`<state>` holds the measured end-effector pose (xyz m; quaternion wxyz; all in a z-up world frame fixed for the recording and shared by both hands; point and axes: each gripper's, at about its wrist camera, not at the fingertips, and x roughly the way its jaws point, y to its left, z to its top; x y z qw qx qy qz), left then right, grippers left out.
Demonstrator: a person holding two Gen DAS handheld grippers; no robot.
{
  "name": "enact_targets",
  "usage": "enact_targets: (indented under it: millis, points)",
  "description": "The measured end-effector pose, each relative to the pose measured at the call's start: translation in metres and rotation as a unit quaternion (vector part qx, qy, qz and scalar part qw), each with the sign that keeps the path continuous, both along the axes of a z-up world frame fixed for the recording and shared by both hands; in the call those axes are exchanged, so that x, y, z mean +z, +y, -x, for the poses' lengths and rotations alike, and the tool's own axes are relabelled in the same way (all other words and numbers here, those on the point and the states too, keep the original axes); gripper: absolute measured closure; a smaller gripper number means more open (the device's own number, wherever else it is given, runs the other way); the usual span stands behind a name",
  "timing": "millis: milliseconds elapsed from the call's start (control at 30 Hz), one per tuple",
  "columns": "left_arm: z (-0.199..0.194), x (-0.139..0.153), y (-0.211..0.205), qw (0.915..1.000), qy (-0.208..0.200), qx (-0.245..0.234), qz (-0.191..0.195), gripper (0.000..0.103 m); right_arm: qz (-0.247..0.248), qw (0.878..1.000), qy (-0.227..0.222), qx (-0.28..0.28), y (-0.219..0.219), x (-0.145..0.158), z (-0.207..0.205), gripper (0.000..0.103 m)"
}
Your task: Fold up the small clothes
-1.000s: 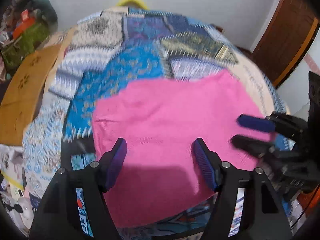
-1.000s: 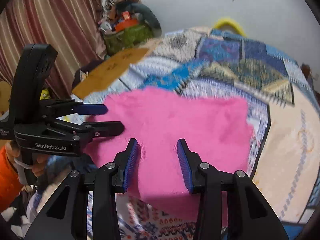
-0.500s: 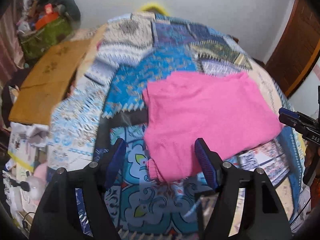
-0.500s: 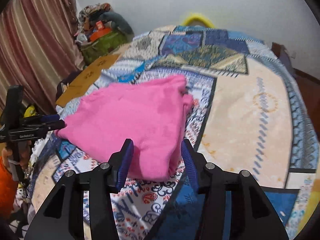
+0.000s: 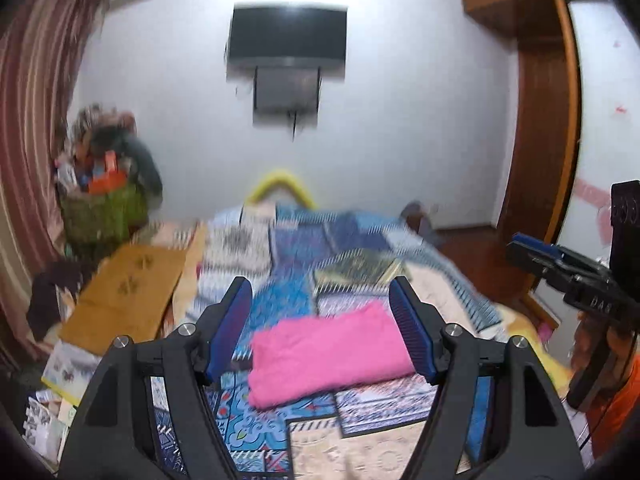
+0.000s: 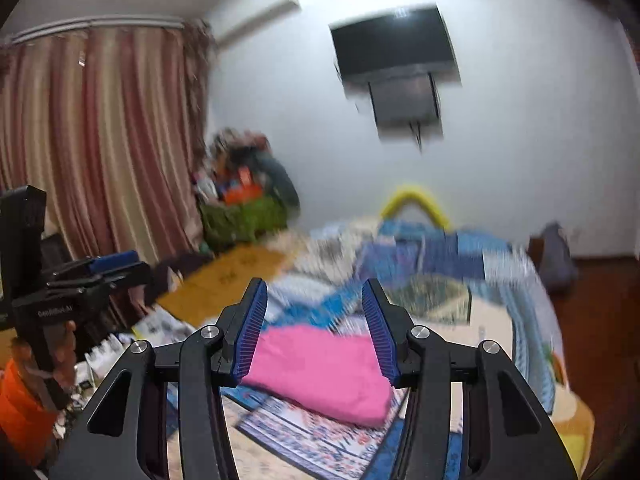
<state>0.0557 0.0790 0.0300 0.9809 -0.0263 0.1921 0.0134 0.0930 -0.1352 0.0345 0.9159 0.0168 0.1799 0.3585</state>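
Note:
A pink garment (image 5: 328,354) lies folded into a flat rectangle on the patchwork bedspread (image 5: 348,268); it also shows in the right wrist view (image 6: 320,364). My left gripper (image 5: 326,328) is open and empty, raised above and back from the garment. My right gripper (image 6: 316,328) is open and empty, also raised clear of it. The right gripper appears at the right edge of the left wrist view (image 5: 560,268), and the left gripper at the left edge of the right wrist view (image 6: 80,276).
A wall-mounted TV (image 5: 286,36) hangs above the bed's far end. A green basket of clutter (image 5: 104,208) and striped curtains (image 6: 100,140) stand at the left. A wooden wardrobe (image 5: 540,128) is at the right. Papers (image 5: 60,380) lie left of the bed.
Both grippers have pulled back and tilted up from the pink garment, so the wall and TV have come into view. The garment stays folded on the bed.

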Motion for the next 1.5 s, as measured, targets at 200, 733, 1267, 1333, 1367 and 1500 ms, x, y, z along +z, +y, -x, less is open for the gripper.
enact_targets:
  millis: [200, 733, 1267, 1333, 1367, 1500]
  points:
    - [0.05, 0.017, -0.022, 0.9982, -0.058, 0.015, -0.007, 0.031, -0.021, 0.999, -0.05, -0.008, 0.0, 0.019, 0.061, 0.051]
    - [0.084, 0.007, -0.029, 0.996, -0.083, 0.033, 0.0, 0.002, -0.004, 0.994, -0.077, -0.082, 0.002, 0.013, 0.086, 0.004]
    - [0.079, 0.0, -0.035, 0.9967, -0.074, 0.032, 0.002, 0.001, 0.0, 0.994, -0.069, -0.081, -0.001, 0.007, 0.091, 0.003]
    - [0.078, -0.001, -0.036, 0.9968, -0.073, 0.032, 0.002, 0.001, 0.002, 0.994, -0.068, -0.082, -0.001, 0.008, 0.09, 0.003]
    - [0.078, -0.001, -0.036, 0.9969, -0.073, 0.031, 0.002, 0.001, 0.002, 0.994, -0.067, -0.082, -0.001, 0.007, 0.09, 0.003]
    - [0.078, 0.0, -0.037, 0.997, -0.071, 0.03, 0.002, 0.001, -0.001, 0.994, -0.063, -0.084, -0.003, 0.007, 0.089, 0.003]
